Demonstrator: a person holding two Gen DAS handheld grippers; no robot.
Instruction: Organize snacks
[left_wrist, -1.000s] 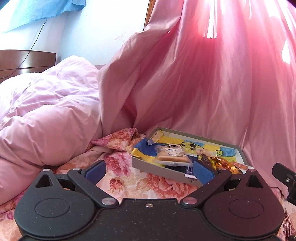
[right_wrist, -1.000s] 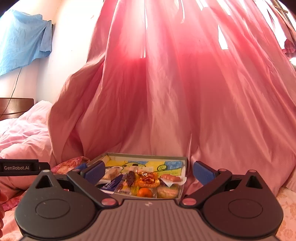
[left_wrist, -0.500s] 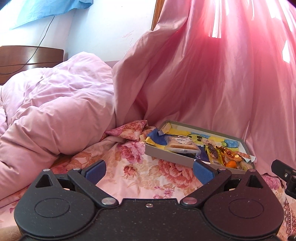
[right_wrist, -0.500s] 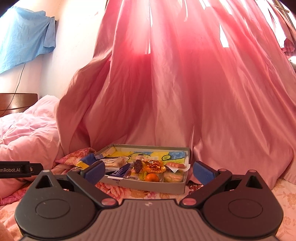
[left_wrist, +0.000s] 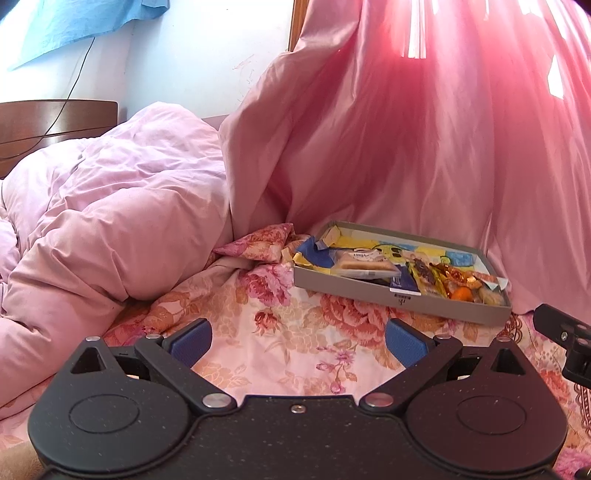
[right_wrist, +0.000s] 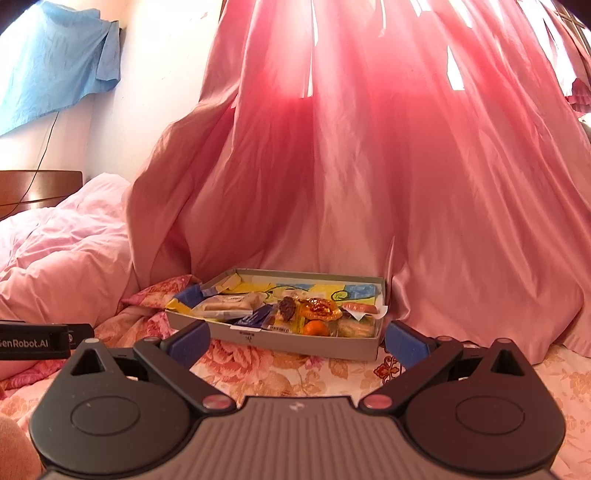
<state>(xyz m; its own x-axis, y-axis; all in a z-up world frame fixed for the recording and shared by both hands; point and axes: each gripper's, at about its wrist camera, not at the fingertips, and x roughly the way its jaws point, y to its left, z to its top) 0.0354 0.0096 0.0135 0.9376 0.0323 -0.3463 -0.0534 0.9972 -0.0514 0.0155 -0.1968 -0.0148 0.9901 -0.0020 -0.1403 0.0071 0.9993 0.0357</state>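
Observation:
A shallow grey box (left_wrist: 373, 295) (right_wrist: 295, 341) lies on the floral bedsheet, against the pink curtain. It holds several wrapped snacks: a clear-wrapped sandwich cake (left_wrist: 364, 264) (right_wrist: 231, 302), a blue packet (left_wrist: 402, 282) (right_wrist: 255, 317), gold-wrapped sweets (left_wrist: 458, 277) (right_wrist: 319, 308) and a small orange (left_wrist: 461, 294) (right_wrist: 316, 328). My left gripper (left_wrist: 299, 341) stands open, short of the box and to its left. My right gripper (right_wrist: 297, 341) is open too, just in front of the box, nothing between its fingers.
A heaped pink duvet (left_wrist: 110, 206) fills the left. The pink curtain (right_wrist: 369, 166) hangs behind the box. A wooden headboard (left_wrist: 44, 122) and a blue cloth (right_wrist: 48, 55) are at the far left wall. Floral bedsheet (left_wrist: 277, 354) lies in front of the box.
Both grippers have drawn back from the box, which now sits farther off and higher in both views. Both stay open and empty.

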